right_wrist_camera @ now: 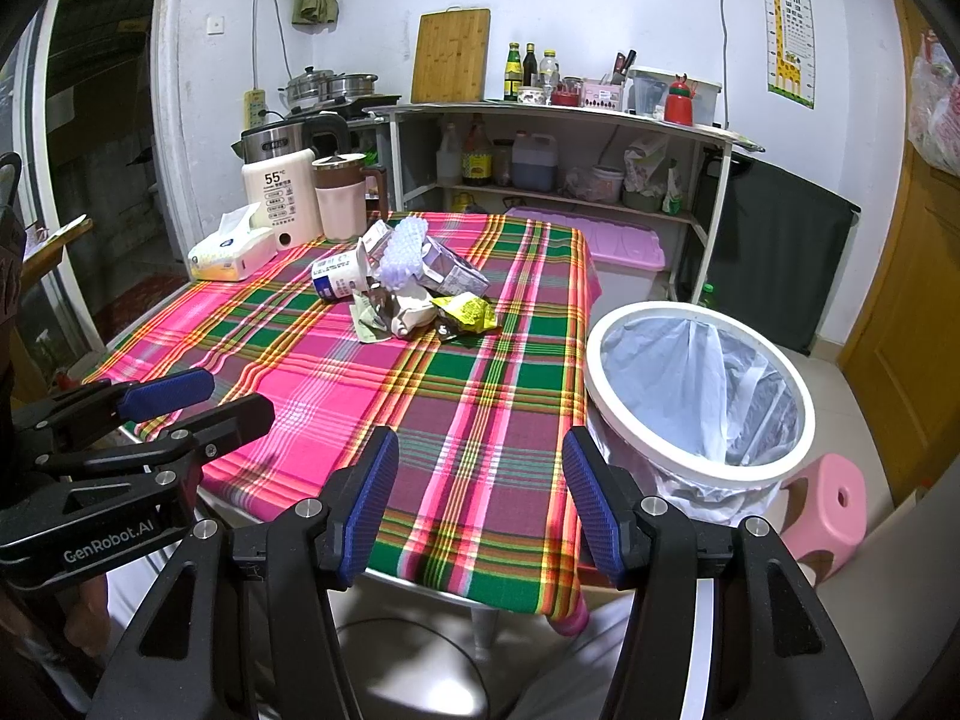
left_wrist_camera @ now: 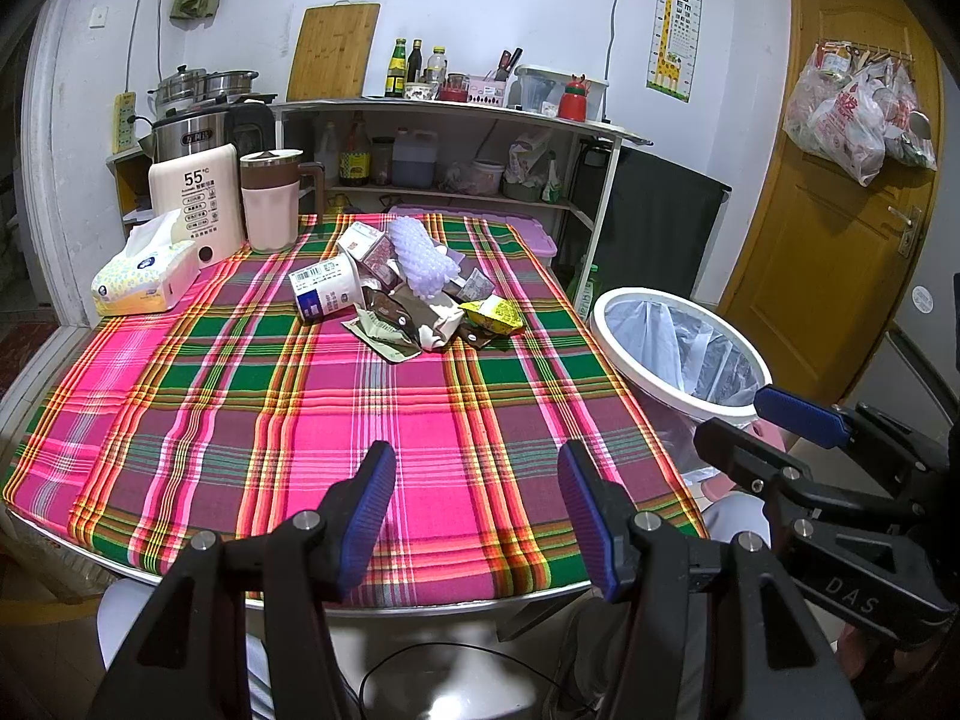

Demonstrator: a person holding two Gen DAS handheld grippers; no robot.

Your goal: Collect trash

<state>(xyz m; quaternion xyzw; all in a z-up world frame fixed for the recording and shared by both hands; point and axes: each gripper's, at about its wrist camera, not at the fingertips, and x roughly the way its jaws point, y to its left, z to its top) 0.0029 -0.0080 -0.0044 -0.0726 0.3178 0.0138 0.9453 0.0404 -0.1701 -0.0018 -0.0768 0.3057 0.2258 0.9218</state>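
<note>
Left tool point(left_wrist_camera: 477, 510): black angular plastic frame, two fingers faced with ribbed blue pads point(left_wrist_camera: 367, 516); round silver screw heads at the finger pivots; triangular cut-outs in the frame arms below the pivots. Side plate carried white lettering "GenRobot.AI". Right tool point(right_wrist_camera: 480, 507): same black frame, blue ribbed pads point(right_wrist_camera: 591, 510), silver screws; side plate lettered "DAS". A thin black cable looped beneath the tools.
</note>
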